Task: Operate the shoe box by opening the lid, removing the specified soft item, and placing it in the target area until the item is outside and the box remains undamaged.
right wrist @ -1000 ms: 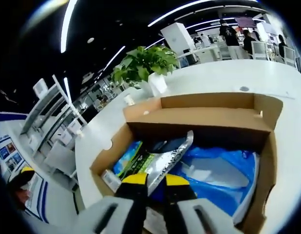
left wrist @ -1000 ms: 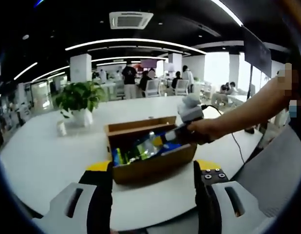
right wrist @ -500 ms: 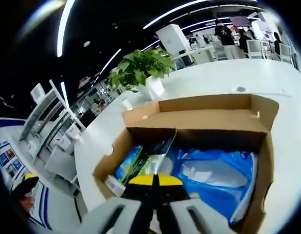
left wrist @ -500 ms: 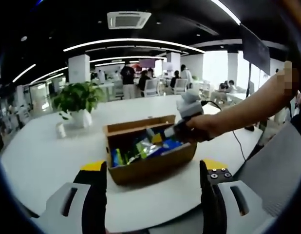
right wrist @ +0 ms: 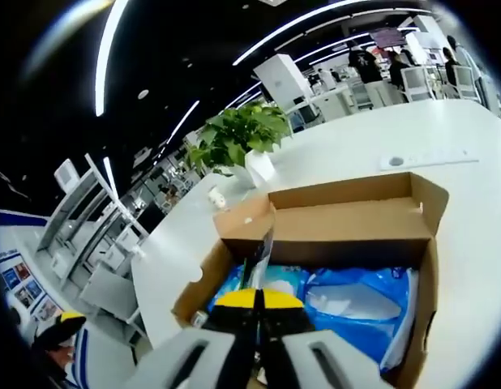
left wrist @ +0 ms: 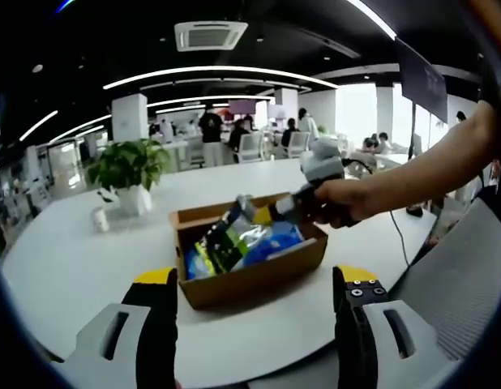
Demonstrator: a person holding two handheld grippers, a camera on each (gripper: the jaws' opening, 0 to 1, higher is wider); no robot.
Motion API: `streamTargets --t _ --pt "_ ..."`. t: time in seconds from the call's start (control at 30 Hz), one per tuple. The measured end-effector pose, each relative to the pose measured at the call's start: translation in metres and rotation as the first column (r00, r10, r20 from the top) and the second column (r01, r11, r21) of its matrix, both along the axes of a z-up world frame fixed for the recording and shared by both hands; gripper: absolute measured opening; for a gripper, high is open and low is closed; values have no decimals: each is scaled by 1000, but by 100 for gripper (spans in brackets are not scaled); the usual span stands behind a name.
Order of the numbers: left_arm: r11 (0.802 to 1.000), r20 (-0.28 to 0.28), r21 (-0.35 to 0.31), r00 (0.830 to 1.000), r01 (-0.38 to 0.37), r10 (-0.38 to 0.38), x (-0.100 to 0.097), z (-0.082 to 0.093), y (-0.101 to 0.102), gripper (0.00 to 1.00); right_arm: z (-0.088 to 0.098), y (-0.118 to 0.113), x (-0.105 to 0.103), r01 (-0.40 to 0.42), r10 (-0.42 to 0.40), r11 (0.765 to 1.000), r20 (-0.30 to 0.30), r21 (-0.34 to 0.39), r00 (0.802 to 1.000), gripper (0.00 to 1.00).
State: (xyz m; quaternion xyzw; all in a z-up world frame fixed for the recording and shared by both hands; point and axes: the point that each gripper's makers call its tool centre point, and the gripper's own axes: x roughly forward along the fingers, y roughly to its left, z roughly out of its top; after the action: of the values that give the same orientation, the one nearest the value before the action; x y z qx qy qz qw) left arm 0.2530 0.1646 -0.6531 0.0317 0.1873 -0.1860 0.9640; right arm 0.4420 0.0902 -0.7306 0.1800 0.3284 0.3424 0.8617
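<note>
brown corrugated cardboard shoe box (left wrist: 249,261) sits open on the white desk (left wrist: 72,259); left gripper (left wrist: 254,324) hangs released before it. right gripper (right wrist: 257,298) clenches a glossy green crinkled packet (right wrist: 259,258), lifted above blue plastic bags (right wrist: 352,300).

In the left gripper view the shoe box (left wrist: 249,258) sits at the centre of the table (left wrist: 64,259), lid open. The right gripper (left wrist: 259,215) enters from three o'clock, above the box, holding the packet (left wrist: 222,245) over its interior. A potted plant (left wrist: 127,170) stands at ten o'clock, a cup (left wrist: 98,219) just beside it.

In the right gripper view a plastic bag (right wrist: 356,304) lies in the box at four o'clock.
</note>
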Motion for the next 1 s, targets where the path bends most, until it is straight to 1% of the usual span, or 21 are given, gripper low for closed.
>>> streamTargets --t 0.2,0.4,0.53,0.83,1.0 --pt "1000 3 3 1000 8 -8 0 0 -2 81 11 -10 4 20 -21 1000 23 12 1000 0" --pt "1000 8 4 1000 13 -13 -1 1 -3 81 21 -19 4 43 -44 999 29 27 999 0" --pt "1000 13 6 1000 24 -24 -2 2 -5 81 28 -30 5 72 -74 997 38 34 997 0" --pt "998 20 28 999 49 -49 -4 2 -9 81 41 -49 5 121 -124 991 31 62 992 0" --pt "998 21 27 998 54 -55 -4 2 -10 81 49 -60 4 148 -151 985 31 87 988 0"
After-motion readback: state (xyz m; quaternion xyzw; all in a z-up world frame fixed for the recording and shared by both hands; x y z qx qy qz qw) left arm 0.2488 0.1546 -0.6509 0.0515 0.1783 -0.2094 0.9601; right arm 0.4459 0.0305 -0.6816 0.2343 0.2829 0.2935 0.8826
